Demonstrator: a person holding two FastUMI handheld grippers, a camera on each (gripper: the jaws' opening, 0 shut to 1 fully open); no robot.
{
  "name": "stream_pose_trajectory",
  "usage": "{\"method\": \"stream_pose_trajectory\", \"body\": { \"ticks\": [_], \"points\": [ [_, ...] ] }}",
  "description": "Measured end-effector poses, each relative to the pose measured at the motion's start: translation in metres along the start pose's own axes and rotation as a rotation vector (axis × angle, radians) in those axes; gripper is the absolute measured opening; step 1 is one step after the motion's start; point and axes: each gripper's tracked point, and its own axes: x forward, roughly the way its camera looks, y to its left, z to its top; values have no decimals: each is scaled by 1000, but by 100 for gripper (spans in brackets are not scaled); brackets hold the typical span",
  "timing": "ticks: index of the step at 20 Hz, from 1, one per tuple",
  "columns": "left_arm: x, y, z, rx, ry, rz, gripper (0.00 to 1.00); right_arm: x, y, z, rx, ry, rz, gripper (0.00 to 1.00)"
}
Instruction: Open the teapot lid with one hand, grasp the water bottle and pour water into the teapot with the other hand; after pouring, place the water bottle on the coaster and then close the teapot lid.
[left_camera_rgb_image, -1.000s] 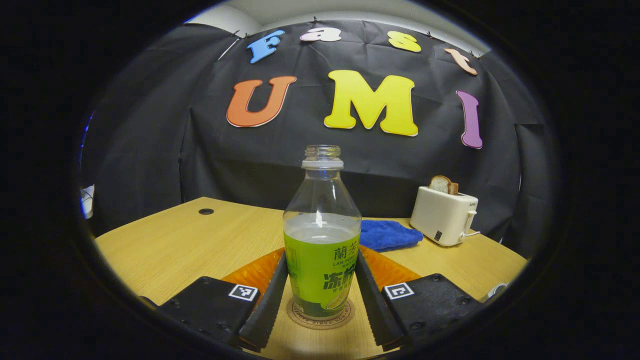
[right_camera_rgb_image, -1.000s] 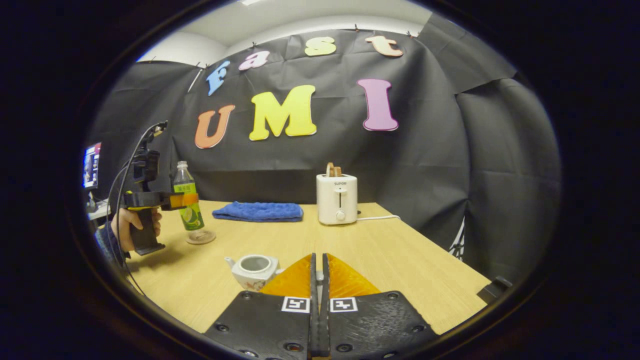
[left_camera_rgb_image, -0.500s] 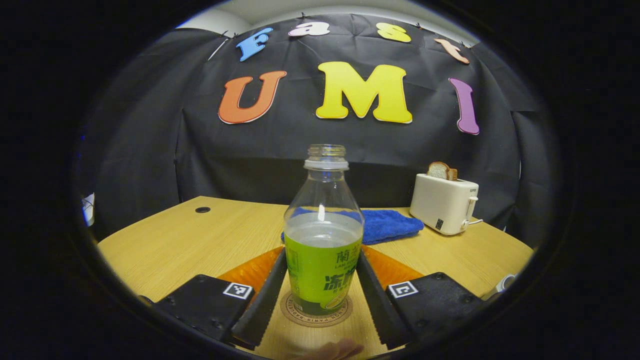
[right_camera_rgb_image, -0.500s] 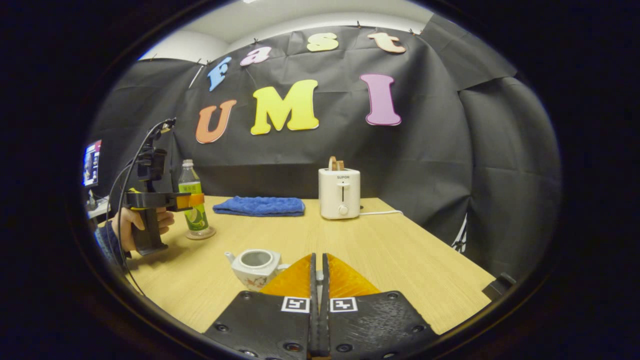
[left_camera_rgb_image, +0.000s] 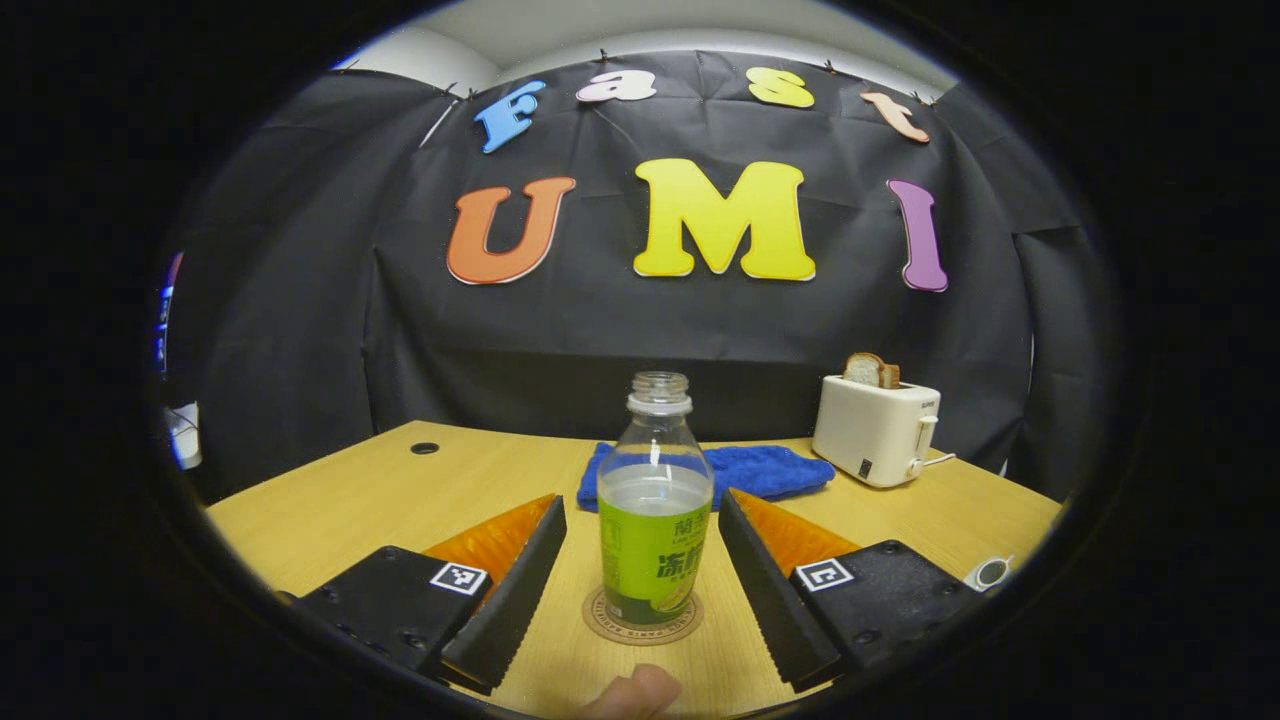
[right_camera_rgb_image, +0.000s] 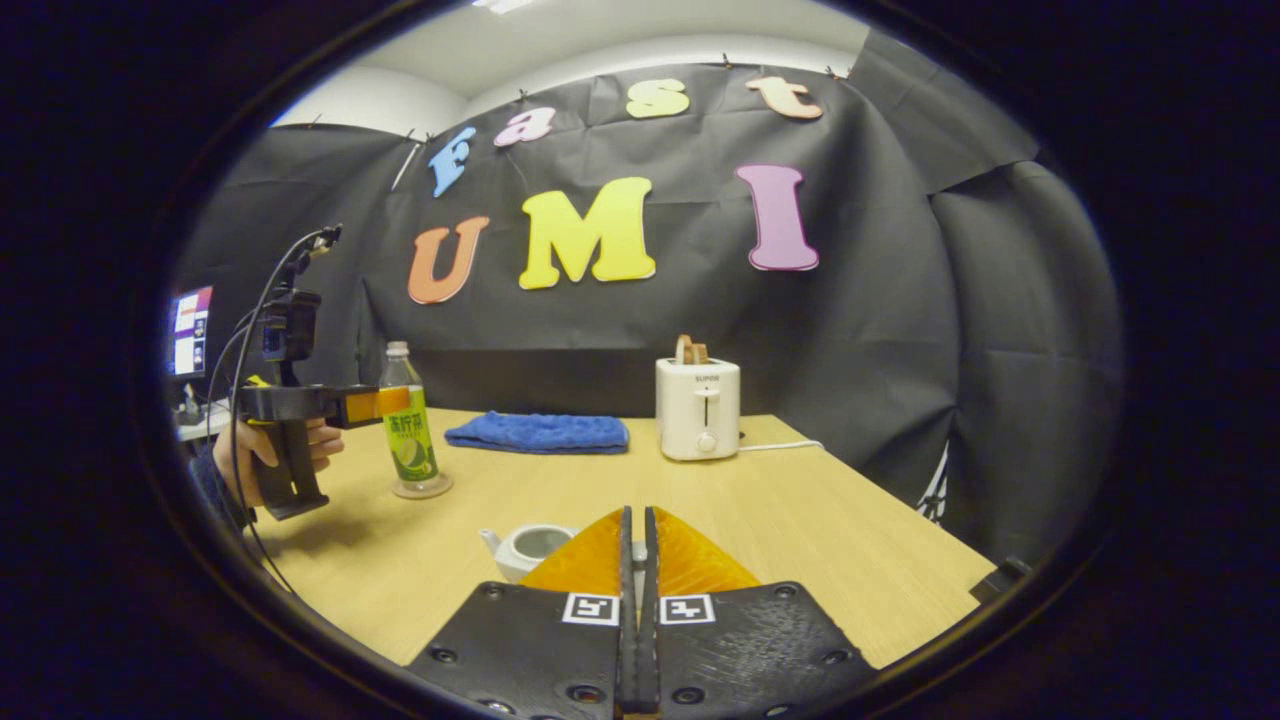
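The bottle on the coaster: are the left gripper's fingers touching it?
Apart. The left gripper view shows bare table on both sides of the bottle, between it and the open left gripper fingers.

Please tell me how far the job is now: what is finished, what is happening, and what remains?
Done: the water bottle stands upright on the coaster, and the left gripper is open around it. In hand: the right gripper is shut above the open teapot; what it holds is hidden. Left: closing the teapot with its lid.
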Motion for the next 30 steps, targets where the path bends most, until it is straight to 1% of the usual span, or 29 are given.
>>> {"method": "stream_pose_trajectory", "body": {
  "ticks": [3, 5, 7, 8, 10, 13, 17, 18, 23, 28, 29, 30],
  "points": [
    [-22, 1, 11, -7, -22, 11, 97, 7, 16, 8, 6, -16, 40, 0],
    [-37, 10, 15, -1, -28, 33, 97, 14, 28, 10, 16, -17, 73, 0],
    [-52, 12, 15, -16, -25, 43, 96, 22, 41, 10, 25, -15, 104, 0],
    [-60, 9, 16, -24, -23, 33, 96, 26, 47, 9, 26, -16, 115, 0],
    [-75, 8, 16, -27, -27, 29, 96, 36, 53, 5, 2, -9, 109, 0],
    [-91, 8, 20, -31, -39, 10, 96, 46, 65, -8, -12, 23, 132, 0],
    [-106, 15, 29, -71, -61, 2, 96, 56, 60, -22, 13, 61, 115, 0],
    [-109, 15, 30, -76, -66, -3, 96, 58, 60, -21, 22, 55, 117, 0],
    [-118, 15, 26, -61, -81, -28, 96, 62, 61, -22, 23, 48, 104, 0],
    [-121, 14, 15, -59, -58, -51, 97, 64, 63, -24, 0, 59, 78, 0],
    [-121, 14, 15, -59, -56, -55, 97, 64, 62, -22, 1, 54, 71, 1],
    [-121, 14, 14, -61, -52, -61, 96, 62, 63, -22, 3, 52, 66, 5]
  ]
}}
